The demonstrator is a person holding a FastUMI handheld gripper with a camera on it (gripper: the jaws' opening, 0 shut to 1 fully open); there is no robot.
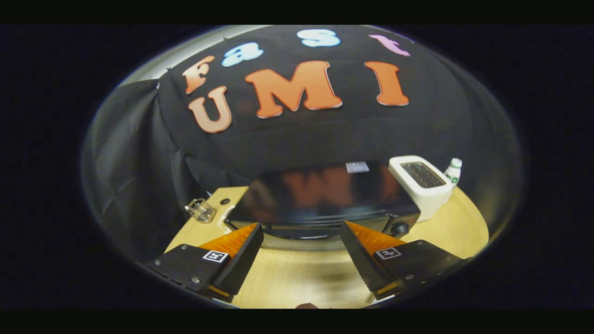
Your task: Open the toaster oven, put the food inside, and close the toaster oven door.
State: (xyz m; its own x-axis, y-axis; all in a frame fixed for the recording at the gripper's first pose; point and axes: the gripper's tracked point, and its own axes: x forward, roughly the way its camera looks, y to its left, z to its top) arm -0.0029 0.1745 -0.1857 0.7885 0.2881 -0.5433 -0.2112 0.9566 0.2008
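Two fingers of my gripper (301,253) stand spread wide apart, and they grasp nothing; between them I see only the bare pale wooden table (457,227). Just ahead of the fingertips stands the black box-shaped toaster oven (320,195), with a glossy flat top and a round knob at its front right corner. It sits near the back edge of the table, about in the middle.

I look down on the oven from above, so its front is mostly hidden, and the picture is a little blurred there. I see no door hanging down toward me, so I judge the door is shut, but I cannot be sure. Food I cannot find on the table, and the inside of the oven is hidden from me.

This fits two stages: the door waits to be opened and the food lies somewhere I cannot see, or the food is inside and the door is shut again.

At the back right corner stand a white plastic slot toaster (423,183) and, behind it, a small white bottle (454,170). A small clear object (200,209) lies at the left edge.
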